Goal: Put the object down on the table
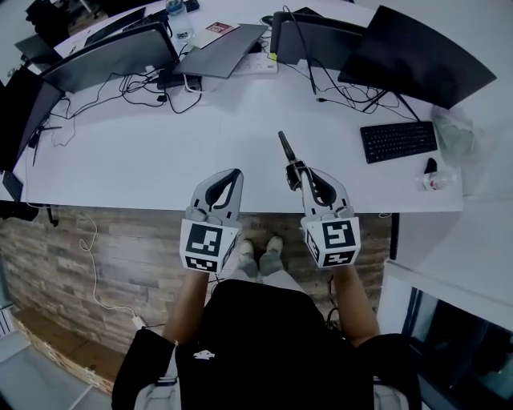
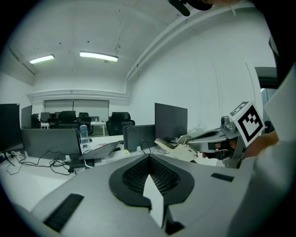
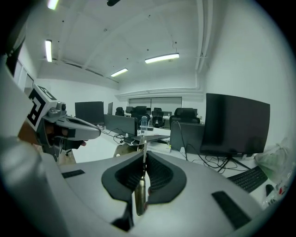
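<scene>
My right gripper (image 1: 302, 173) hovers over the front edge of the white table (image 1: 144, 160), shut on a slim dark object (image 1: 287, 152) that sticks out forward and to the left past its fingertips. In the right gripper view the object (image 3: 140, 185) stands as a thin strip pinched between the black pads. The left gripper view shows that gripper (image 2: 187, 149) from the side, a pale flat end of the object (image 2: 164, 144) poking out. My left gripper (image 1: 232, 176) is level with it on the left, shut and empty.
Several dark monitors (image 1: 409, 56) line the back of the table, with a laptop (image 1: 220, 50), a bottle (image 1: 178, 20) and loose cables (image 1: 136, 84). A black keyboard (image 1: 398, 141) and a crumpled plastic bag (image 1: 457, 132) lie at the right. The person's feet show below the table edge.
</scene>
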`<state>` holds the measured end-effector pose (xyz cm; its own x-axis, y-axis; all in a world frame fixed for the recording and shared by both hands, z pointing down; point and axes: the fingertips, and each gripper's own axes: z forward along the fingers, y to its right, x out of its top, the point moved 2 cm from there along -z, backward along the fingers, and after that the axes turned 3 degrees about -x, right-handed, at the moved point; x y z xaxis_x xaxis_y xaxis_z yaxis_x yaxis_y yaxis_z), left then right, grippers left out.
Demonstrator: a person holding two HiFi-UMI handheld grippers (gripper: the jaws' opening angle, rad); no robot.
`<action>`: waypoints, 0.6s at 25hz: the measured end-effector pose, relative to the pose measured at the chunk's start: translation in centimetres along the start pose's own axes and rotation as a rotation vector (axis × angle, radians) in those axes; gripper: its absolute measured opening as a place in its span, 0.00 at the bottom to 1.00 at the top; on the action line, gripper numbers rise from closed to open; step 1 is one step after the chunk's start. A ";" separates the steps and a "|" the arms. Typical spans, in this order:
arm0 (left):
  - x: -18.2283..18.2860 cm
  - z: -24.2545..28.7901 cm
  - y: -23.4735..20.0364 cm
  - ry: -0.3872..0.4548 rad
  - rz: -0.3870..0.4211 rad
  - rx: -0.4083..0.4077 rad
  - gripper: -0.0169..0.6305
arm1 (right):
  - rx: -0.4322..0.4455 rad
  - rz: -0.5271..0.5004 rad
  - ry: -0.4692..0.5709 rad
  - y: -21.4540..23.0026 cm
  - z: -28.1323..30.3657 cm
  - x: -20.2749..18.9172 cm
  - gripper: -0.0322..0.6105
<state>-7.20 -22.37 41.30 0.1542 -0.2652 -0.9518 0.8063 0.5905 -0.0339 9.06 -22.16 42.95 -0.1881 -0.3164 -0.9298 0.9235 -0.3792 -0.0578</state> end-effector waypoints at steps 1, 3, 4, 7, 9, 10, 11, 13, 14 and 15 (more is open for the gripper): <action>-0.5 0.2 -0.2 -0.011 -0.002 0.004 0.05 | 0.009 0.003 -0.012 -0.1 0.4 -0.5 0.09; -1.3 0.6 -0.6 -0.031 -0.006 0.006 0.05 | 0.026 -0.001 -0.039 -0.3 1.2 -1.4 0.09; -1.7 0.8 -0.6 -0.040 -0.009 0.007 0.05 | 0.037 -0.008 -0.054 -0.5 1.7 -1.9 0.09; -2.9 1.5 -0.8 -0.064 -0.017 0.006 0.05 | 0.069 -0.041 -0.100 -0.9 3.0 -3.4 0.09; -3.8 1.7 -0.9 -0.082 -0.026 0.005 0.05 | 0.087 -0.063 -0.134 -1.1 3.9 -4.6 0.09; -4.3 1.8 -0.9 -0.092 -0.032 0.004 0.05 | 0.098 -0.069 -0.153 -1.2 4.2 -5.2 0.09; -4.8 1.8 -0.9 -0.102 -0.038 0.004 0.05 | 0.109 -0.073 -0.173 -1.4 4.6 -5.9 0.09; -5.8 1.7 -1.0 -0.120 -0.049 0.006 0.05 | 0.132 -0.078 -0.212 -1.8 5.2 -7.1 0.09; -6.3 1.7 -1.1 -0.128 -0.055 0.007 0.05 | 0.141 -0.082 -0.230 -1.9 5.5 -7.6 0.09; -6.8 1.6 -1.1 -0.134 -0.062 0.008 0.05 | 0.149 -0.087 -0.246 -2.1 5.7 -8.2 0.09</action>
<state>-8.22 -22.49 48.28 0.1790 -0.4007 -0.8985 0.8210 0.5641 -0.0880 6.77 -23.73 52.73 -0.3567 -0.4710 -0.8068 0.8443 -0.5323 -0.0625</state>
